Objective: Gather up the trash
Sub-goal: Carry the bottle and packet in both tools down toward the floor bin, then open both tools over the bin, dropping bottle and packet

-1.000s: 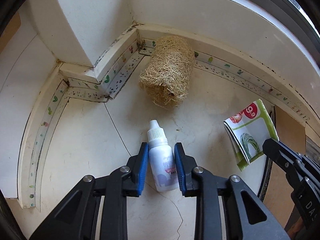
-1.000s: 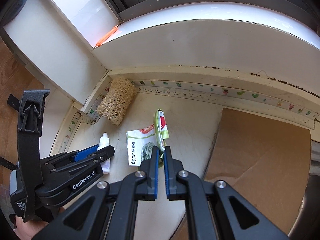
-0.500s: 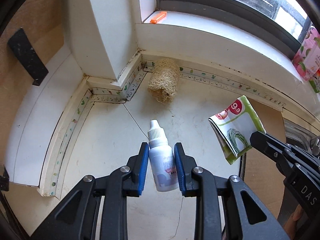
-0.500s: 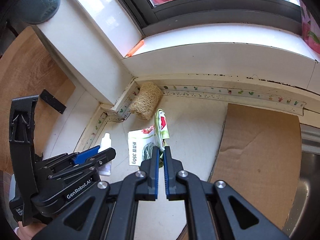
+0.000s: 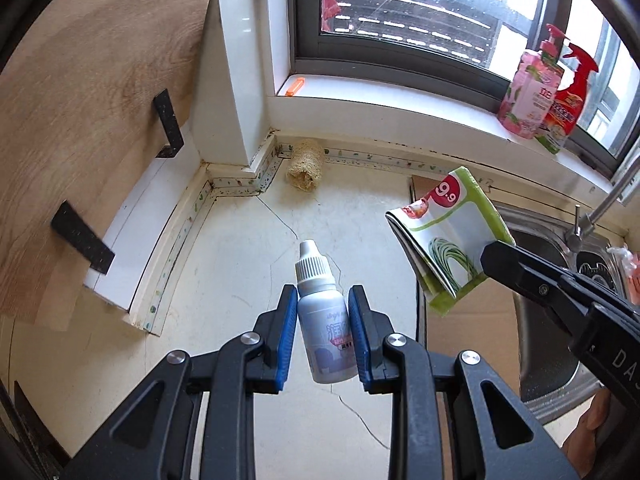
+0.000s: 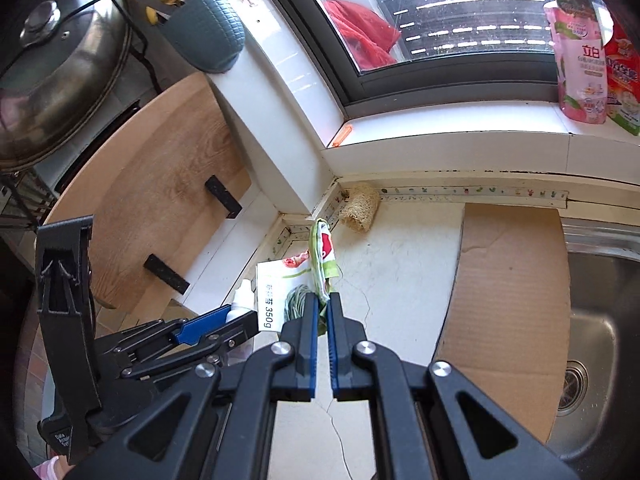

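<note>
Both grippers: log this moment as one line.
left gripper: shut on dropper bottle | right gripper: shut on food wrapper | both lifted clear of counter

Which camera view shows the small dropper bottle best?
The left wrist view: the dropper bottle sits centred, cap to base, clamped in the left gripper. The right wrist view shows only its white cap, poking out behind that gripper and a printed packet.

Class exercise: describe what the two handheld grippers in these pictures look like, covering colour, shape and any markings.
Both are matte black plastic with angular, open triangular linkages and silver round pivot bolts. The left gripper and right gripper each carry two flat fingers lined with blue pads. White lettering reading "GenRobot.AI" marks the left gripper's side in the right wrist view. No cables are visible.
</note>
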`<state>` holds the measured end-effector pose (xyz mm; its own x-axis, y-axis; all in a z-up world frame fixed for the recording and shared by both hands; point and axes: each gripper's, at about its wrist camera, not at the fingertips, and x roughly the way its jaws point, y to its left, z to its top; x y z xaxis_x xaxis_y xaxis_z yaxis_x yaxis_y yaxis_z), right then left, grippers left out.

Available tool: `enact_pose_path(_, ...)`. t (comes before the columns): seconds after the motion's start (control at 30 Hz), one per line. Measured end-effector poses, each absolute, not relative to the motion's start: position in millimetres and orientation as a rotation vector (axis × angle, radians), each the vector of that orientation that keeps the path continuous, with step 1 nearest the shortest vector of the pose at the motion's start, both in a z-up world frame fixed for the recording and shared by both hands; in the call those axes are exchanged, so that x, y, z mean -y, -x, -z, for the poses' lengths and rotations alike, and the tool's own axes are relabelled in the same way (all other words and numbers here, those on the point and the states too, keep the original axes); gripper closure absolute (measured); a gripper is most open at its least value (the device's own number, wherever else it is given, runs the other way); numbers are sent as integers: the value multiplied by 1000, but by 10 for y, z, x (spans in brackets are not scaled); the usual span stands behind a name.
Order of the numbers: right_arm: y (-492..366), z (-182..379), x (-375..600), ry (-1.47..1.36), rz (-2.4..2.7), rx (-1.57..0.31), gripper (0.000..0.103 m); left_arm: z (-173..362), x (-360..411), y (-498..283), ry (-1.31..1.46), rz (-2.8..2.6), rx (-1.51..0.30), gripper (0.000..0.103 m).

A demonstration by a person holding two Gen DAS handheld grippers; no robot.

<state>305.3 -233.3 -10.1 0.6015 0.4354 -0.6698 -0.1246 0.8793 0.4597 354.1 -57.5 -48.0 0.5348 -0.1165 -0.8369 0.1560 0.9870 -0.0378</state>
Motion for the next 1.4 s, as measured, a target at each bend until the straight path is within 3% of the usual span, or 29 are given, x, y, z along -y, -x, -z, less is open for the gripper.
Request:
enact_pose_path(0.43, -1328, -218, 1878, -364, -259, -812, 99, 200, 150, -1838, -53, 265, -923, 79)
enact_pose_path(0.77, -258, -85, 1449, -311, -235, -821, 99, 441, -266, -728, -48, 317, -926, 79)
enact_pose_path(1.03, 242, 573, 1160, -241, -246, -961, 99, 1236, -466, -313, -5, 305, -1064, 79)
enact_pose_path(1.4, 360, 2339, 1009, -200, -201, -1311, 99, 3026, -440, -109, 18, 274, -1351, 79)
